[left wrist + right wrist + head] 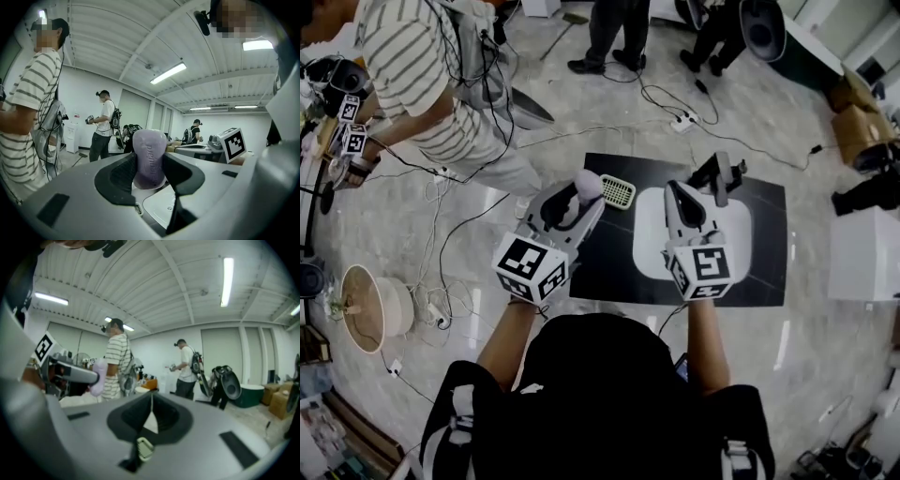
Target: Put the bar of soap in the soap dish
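The left gripper [579, 199] clamps the one purple bar of soap [149, 159] over the left part of the black table [769, 258], its long axis upright. Raised lettering along the bar shows only in the left gripper view. The right gripper [151, 409] has its jaws closed together, empty. The one green soap dish [618, 191] lies just right of the soap.

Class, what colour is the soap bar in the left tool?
Pale lilac soap bar; clearest in the left gripper view.
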`<state>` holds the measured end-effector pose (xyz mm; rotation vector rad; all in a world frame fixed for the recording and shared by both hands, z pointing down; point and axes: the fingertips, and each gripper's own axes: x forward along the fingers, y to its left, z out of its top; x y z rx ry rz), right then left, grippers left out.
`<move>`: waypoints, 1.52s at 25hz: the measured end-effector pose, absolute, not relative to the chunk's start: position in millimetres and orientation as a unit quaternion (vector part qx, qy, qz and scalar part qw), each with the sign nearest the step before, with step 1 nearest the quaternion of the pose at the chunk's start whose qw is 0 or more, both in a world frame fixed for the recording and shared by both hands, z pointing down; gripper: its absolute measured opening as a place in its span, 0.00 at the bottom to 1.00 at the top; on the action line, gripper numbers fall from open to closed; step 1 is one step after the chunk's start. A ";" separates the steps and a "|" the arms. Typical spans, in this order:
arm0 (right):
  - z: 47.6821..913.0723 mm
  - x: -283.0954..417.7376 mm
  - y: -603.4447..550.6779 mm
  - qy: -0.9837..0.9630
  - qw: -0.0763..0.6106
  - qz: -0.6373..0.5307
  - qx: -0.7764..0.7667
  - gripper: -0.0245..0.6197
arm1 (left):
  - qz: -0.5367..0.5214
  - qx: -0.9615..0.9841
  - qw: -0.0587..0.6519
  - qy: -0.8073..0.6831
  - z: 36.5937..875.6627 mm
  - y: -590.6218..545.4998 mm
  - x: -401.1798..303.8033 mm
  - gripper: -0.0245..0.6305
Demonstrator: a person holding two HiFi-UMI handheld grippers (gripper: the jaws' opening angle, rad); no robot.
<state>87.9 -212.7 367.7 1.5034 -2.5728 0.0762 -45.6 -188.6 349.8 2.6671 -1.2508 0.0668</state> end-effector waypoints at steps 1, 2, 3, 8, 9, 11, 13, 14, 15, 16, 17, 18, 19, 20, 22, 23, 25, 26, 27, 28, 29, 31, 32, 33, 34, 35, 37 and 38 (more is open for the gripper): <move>369.8 88.0 -218.3 -0.862 0.082 0.028 0.499 0.09 | 0.025 0.899 0.100 -0.425 352.5 -194.4 -44.9 0.34; 372.3 88.4 -223.5 -0.864 0.084 0.030 0.496 0.09 | 0.028 0.898 0.103 -0.427 355.6 -199.6 -43.9 0.34; 375.2 89.2 -228.3 -0.865 0.086 0.034 0.493 0.09 | 0.031 0.896 0.107 -0.429 359.2 -204.1 -42.6 0.34; 401.4 100.0 -247.8 -0.872 0.099 0.059 0.476 0.09 | 0.054 0.888 0.130 -0.437 389.8 -221.4 -30.0 0.34; 409.1 103.1 -251.2 -0.873 0.101 0.064 0.473 0.09 | 0.060 0.886 0.135 -0.439 398.1 -224.9 -27.0 0.34; 424.9 107.7 -256.9 -0.874 0.106 0.074 0.468 0.09 | 0.070 0.882 0.146 -0.442 415.3 -230.6 -22.3 0.34; 438.7 110.4 -261.9 -0.875 0.113 0.085 0.464 0.09 | 0.082 0.879 0.157 -0.443 431.6 -235.4 -19.5 0.34; 444.0 111.4 -264.7 -0.874 0.116 0.090 0.462 0.09 | 0.088 0.878 0.162 -0.442 439.1 -238.3 -18.2 0.34; 448.6 112.2 -267.8 -0.875 0.118 0.095 0.461 0.09 | 0.094 0.877 0.167 -0.441 446.1 -241.4 -16.9 0.34; 453.0 112.8 -270.7 -0.875 0.120 0.098 0.459 0.09 | 0.100 0.876 0.171 -0.439 452.7 -244.7 -15.7 0.34; 457.8 113.4 -273.1 -0.874 0.124 0.103 0.458 0.09 | 0.105 0.876 0.174 -0.437 459.1 -247.4 -14.6 0.34; 463.1 113.8 -274.3 -0.874 0.128 0.108 0.457 0.09 | 0.110 0.876 0.178 -0.434 465.4 -249.0 -13.8 0.34; 468.8 113.9 -274.6 -0.872 0.132 0.114 0.456 0.09 | 0.116 0.876 0.182 -0.431 471.6 -249.8 -13.3 0.34; 474.4 113.7 -274.7 -0.871 0.137 0.120 0.456 0.09 | 0.122 0.876 0.186 -0.427 477.8 -250.4 -13.1 0.34; 484.9 112.8 -277.0 -0.868 0.145 0.130 0.456 0.09 | 0.134 0.878 0.190 -0.419 490.0 -254.2 -13.0 0.34; 490.1 112.5 -278.2 -0.867 0.148 0.135 0.457 0.09 | 0.139 0.879 0.193 -0.414 496.3 -256.6 -13.0 0.34; 500.4 112.0 -279.2 -0.862 0.155 0.145 0.460 0.09 | 0.150 0.880 0.201 -0.403 509.1 -260.2 -13.3 0.34; 505.2 111.4 -279.6 -0.860 0.158 0.150 0.461 0.09 | 0.155 0.881 0.205 -0.398 515.4 -262.0 -13.9 0.34; 509.7 110.4 -280.0 -0.858 0.162 0.155 0.462 0.09 | 0.160 0.881 0.209 -0.393 521.6 -264.2 -14.7 0.34; 514.0 109.1 -280.2 -0.856 0.166 0.160 0.462 0.09 | 0.165 0.882 0.212 -0.388 527.9 -266.4 -15.5 0.34; 518.5 107.7 -279.9 -0.854 0.172 0.164 0.462 0.09 | 0.170 0.882 0.215 -0.383 534.4 -268.6 -16.2 0.34; 528.5 105.7 -278.7 -0.850 0.185 0.174 0.461 0.09 | 0.180 0.882 0.220 -0.376 547.8 -272.8 -17.4 0.34; 533.7 105.0 -278.8 -0.849 0.188 0.178 0.461 0.09 | 0.185 0.882 0.223 -0.372 554.4 -274.9 -18.0 0.34; 538.7 104.3 -278.8 -0.848 0.188 0.181 0.462 0.09 | 0.191 0.882 0.225 -0.367 561.0 -276.6 -18.6 0.34; 543.4 103.5 -278.4 -0.846 0.190 0.185 0.462 0.09 | 0.198 0.883 0.228 -0.361 567.5 -277.7 -18.7 0.34; 547.7 102.5 -277.6 -0.845 0.193 0.189 0.462 0.09 | 0.205 0.884 0.230 -0.352 574.2 -278.1 -18.6 0.34; 554.8 99.6 -275.7 -0.842 0.198 0.195 0.462 0.09 | 0.223 0.886 0.235 -0.333 587.6 -278.6 -18.3 0.34; 557.7 97.8 -274.5 -0.840 0.201 0.199 0.463 0.09 | 0.231 0.886 0.236 -0.324 593.8 -279.0 -18.5 0.34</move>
